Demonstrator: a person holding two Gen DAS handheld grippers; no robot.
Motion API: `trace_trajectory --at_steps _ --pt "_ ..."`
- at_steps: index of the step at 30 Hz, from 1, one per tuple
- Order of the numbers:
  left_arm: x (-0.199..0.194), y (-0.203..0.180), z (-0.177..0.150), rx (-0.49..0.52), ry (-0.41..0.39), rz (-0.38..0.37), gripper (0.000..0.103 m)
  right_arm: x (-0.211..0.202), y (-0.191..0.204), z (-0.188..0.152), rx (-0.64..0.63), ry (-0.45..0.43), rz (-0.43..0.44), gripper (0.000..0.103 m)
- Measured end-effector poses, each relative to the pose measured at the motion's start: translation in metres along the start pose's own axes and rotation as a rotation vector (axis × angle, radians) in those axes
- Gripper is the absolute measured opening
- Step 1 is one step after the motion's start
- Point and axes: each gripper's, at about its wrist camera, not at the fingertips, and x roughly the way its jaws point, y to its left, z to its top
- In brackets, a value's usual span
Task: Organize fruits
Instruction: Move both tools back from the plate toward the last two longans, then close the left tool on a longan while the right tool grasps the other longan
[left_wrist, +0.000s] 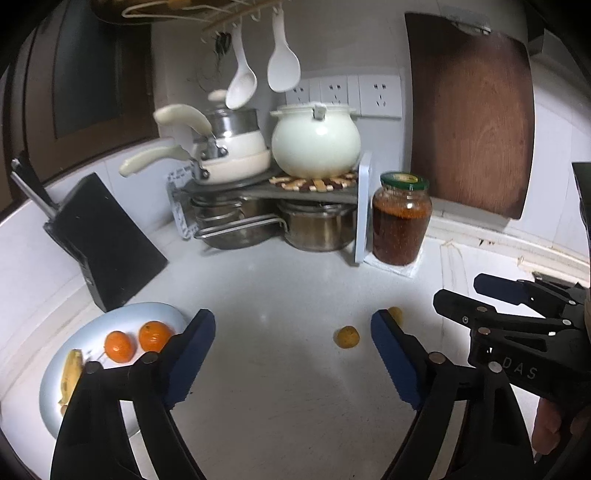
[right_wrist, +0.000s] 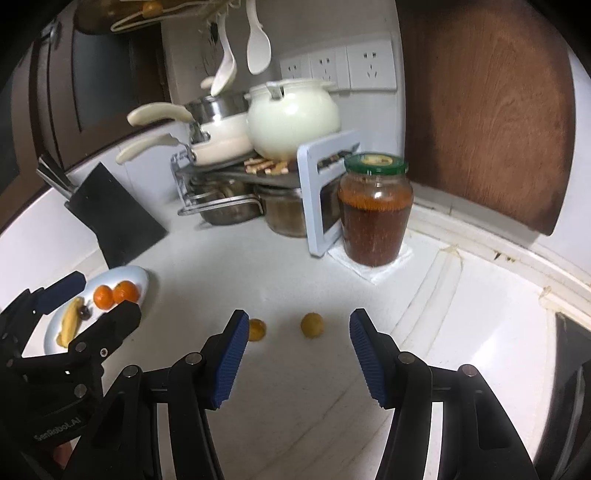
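Observation:
A pale blue plate (left_wrist: 157, 314) at the left of the white counter holds two oranges (left_wrist: 118, 347) (left_wrist: 155, 335) and a banana (left_wrist: 71, 373). Two small yellow fruits lie loose on the counter: one (left_wrist: 347, 336) sits ahead, between the fingers of my left gripper (left_wrist: 291, 325), which is open and empty. The other (left_wrist: 396, 314) peeks from behind its right finger. In the right wrist view that second fruit (right_wrist: 312, 325) lies just beyond the tips of my right gripper (right_wrist: 300, 320), also open and empty. The first fruit (right_wrist: 257, 329) is half hidden by its left finger.
A black knife block (left_wrist: 107, 240) stands behind the plate. In the back corner a rack (left_wrist: 364, 206) carries pots, with a jar of red sauce (left_wrist: 400, 221) beside it. A wooden cutting board (left_wrist: 472, 122) leans on the wall. A raised counter ridge (right_wrist: 424, 288) runs at the right.

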Motion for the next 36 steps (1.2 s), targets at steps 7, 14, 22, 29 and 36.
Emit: trace_trajectory --at_steps 7,14,22,29,36 --pt "0.033 -0.008 -0.007 0.010 0.077 -0.058 0.079 0.028 -0.009 -0.001 -0.015 0.047 0.002 0.058" --pt "0.061 -0.016 -0.013 0.033 0.143 -0.108 0.075 0.052 -0.015 -0.002 -0.026 0.091 0.023 0.057" --pt "0.086 -0.022 -0.014 0.055 0.195 -0.166 0.071 0.075 -0.018 -0.002 -0.029 0.136 0.031 0.053" --pt "0.106 -0.028 -0.016 0.073 0.233 -0.202 0.064 0.095 -0.023 -0.004 -0.034 0.175 0.039 0.051" --pt "0.122 -0.032 -0.016 0.093 0.274 -0.235 0.059 0.112 -0.027 -0.005 -0.037 0.212 0.063 0.048"
